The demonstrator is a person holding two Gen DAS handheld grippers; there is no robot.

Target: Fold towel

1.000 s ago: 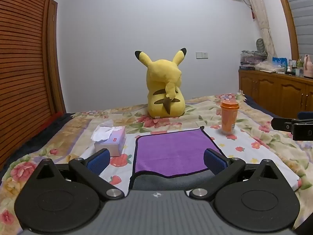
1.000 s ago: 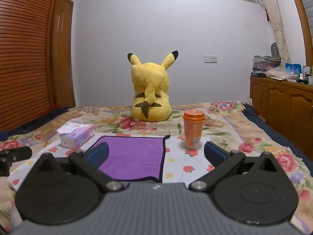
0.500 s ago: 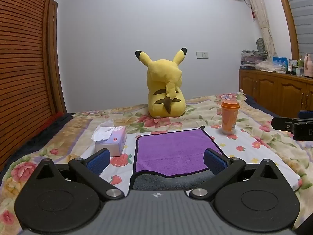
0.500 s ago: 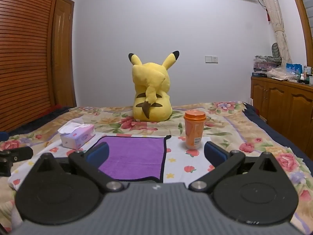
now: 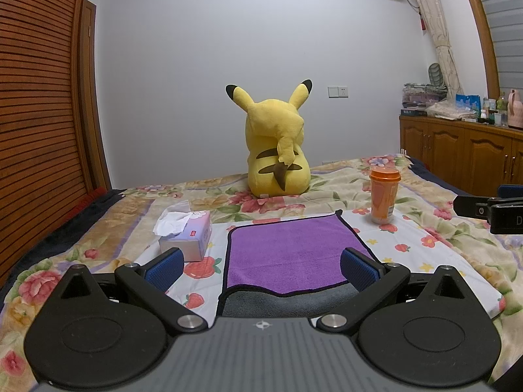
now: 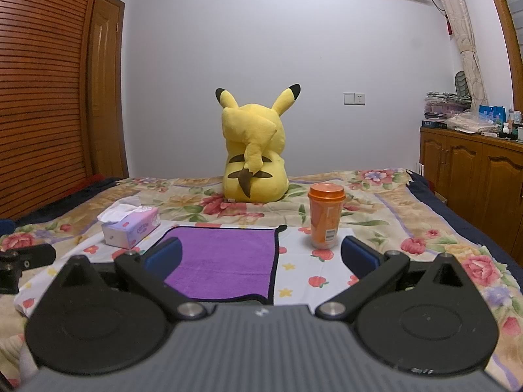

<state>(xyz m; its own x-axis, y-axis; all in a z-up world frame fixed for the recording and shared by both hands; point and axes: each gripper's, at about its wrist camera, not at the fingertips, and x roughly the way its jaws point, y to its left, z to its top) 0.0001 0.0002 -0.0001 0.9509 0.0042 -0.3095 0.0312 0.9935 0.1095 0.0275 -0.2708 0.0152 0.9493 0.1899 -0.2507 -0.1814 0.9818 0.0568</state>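
On the floral bed (image 5: pixel 327 192) the purple towel (image 5: pixel 294 251) is lying flat; left hand-held gripper (image 5: pixel 261 266) and right hand-held gripper (image 6: pixel 261 256) are hovering wide, holding nothing.

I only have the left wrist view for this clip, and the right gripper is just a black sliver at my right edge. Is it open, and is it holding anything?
Observer: It is open. In the right wrist view, the right gripper has its blue pads wide apart with nothing between them.
Operator: How is it lined up with the towel?
Observer: It looks over the right part of the purple towel. The black-trimmed right edge runs up between its fingers.
Operator: Is the cup in its way?
Observer: The orange cup stands upright off the towel. It sits beyond the right pad and slightly to the inside of it, apart from it.
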